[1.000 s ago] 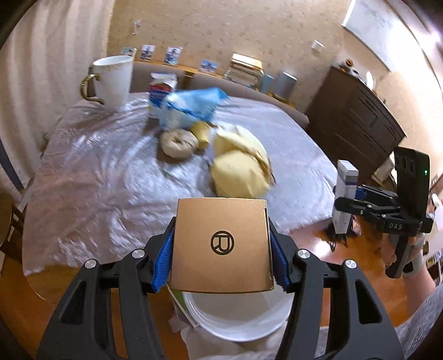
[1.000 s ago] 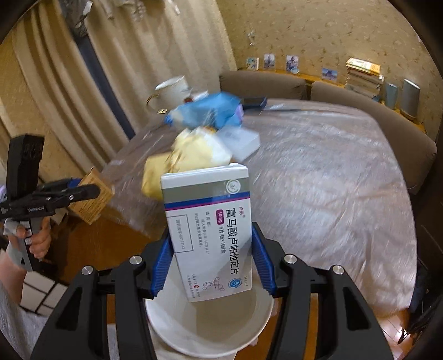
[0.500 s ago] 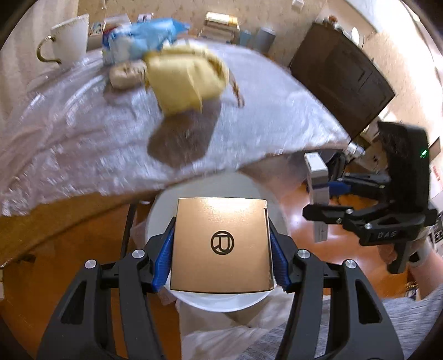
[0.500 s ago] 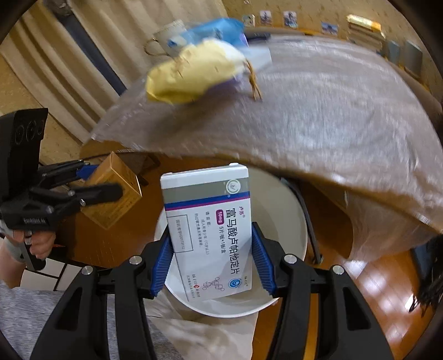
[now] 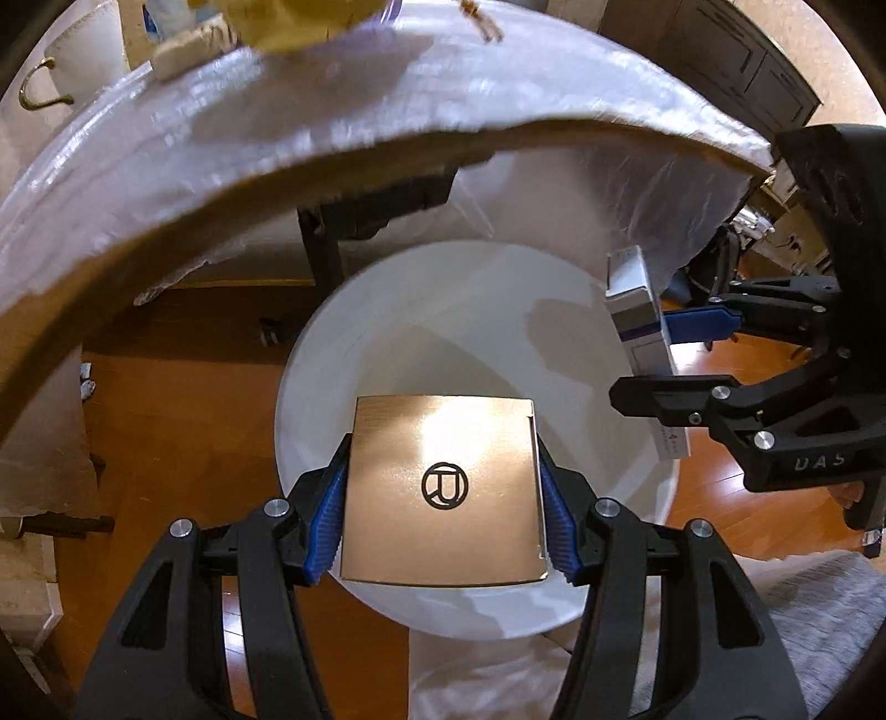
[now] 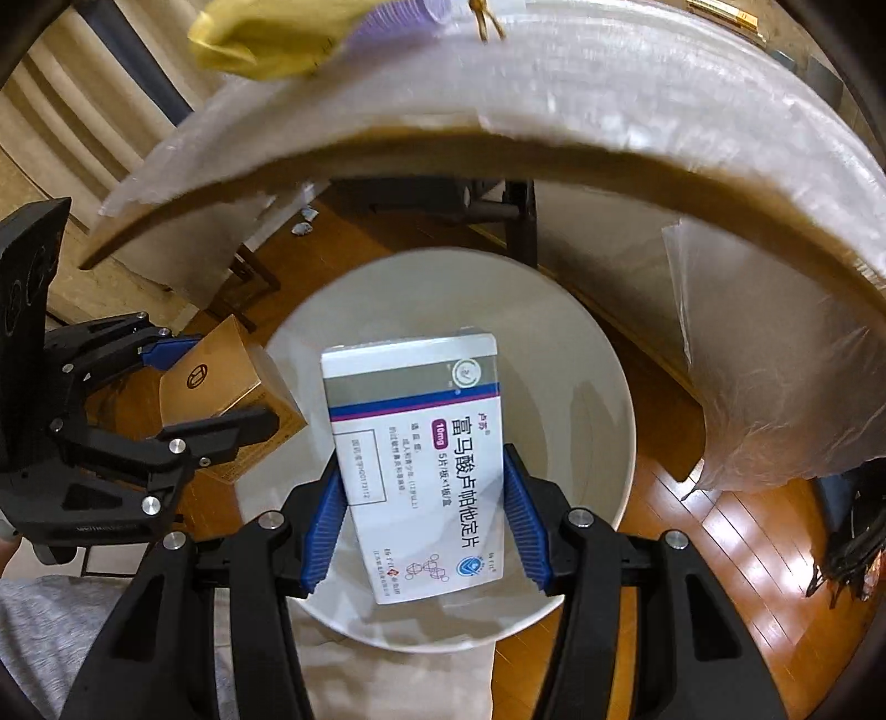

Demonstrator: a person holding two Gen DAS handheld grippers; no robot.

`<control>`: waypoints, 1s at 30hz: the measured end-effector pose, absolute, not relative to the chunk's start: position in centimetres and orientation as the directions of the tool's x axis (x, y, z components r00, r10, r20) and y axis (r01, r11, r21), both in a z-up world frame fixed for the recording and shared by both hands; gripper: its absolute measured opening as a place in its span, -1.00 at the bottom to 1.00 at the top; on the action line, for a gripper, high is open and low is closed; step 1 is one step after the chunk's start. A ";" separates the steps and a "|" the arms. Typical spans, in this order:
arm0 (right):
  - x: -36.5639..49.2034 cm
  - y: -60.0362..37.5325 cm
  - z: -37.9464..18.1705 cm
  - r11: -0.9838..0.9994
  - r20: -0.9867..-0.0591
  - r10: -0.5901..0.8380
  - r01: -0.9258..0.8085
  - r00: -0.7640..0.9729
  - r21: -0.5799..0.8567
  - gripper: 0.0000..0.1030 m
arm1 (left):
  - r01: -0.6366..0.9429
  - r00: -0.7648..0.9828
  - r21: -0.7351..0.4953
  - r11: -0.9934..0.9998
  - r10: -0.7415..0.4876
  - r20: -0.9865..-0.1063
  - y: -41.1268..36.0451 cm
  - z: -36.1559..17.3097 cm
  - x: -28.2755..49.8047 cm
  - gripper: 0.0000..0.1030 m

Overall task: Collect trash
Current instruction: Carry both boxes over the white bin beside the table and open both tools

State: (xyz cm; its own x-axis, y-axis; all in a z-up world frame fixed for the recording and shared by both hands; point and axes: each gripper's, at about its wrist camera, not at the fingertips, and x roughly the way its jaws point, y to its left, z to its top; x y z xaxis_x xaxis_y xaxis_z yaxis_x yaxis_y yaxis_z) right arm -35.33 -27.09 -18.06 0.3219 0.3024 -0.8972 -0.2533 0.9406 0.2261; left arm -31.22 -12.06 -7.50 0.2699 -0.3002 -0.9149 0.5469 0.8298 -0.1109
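My left gripper is shut on a brown cardboard box with a round black logo, held over the open mouth of a white lined bin. My right gripper is shut on a white medicine box with a grey and blue band, held over the same bin. The right gripper with the medicine box shows at the bin's right side in the left wrist view. The left gripper with the brown box shows at the bin's left side in the right wrist view.
The table edge with its clear plastic cover arches above the bin. A yellow crumpled wrapper lies on the table near the edge. A white mug stands far left. The wooden floor surrounds the bin. Dark table legs stand behind it.
Both grippers have dropped below the table edge and tilted down over the bin, each still holding its box. The bin mouth now fills the middle of both views.
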 end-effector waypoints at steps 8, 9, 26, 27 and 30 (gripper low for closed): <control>-34.6 -27.5 -20.0 0.952 -0.906 0.279 -0.215 0.318 0.218 0.02 | 0.557 0.295 -0.052 0.829 -0.257 -0.920 -12.8 -8.9 -31.3 0.15; -34.6 -27.5 -19.9 0.953 -0.907 0.277 -0.210 0.317 0.218 0.02 | 0.559 0.298 -0.047 0.828 -0.254 -0.920 -12.8 -9.1 -31.3 0.15; -34.3 -28.1 -21.7 0.964 -0.915 0.250 -0.167 0.316 0.206 0.02 | 0.553 0.328 0.009 0.833 -0.207 -0.922 -13.6 -10.3 -31.1 0.15; -34.3 -28.1 -21.8 0.965 -0.916 0.249 -0.165 0.316 0.205 0.02 | 0.554 0.328 0.012 0.832 -0.205 -0.922 -13.6 -10.4 -31.1 0.15; -34.2 -28.0 -21.9 0.967 -0.918 0.242 -0.160 0.316 0.200 0.02 | 0.557 0.330 0.019 0.830 -0.200 -0.922 -13.5 -10.6 -31.0 0.15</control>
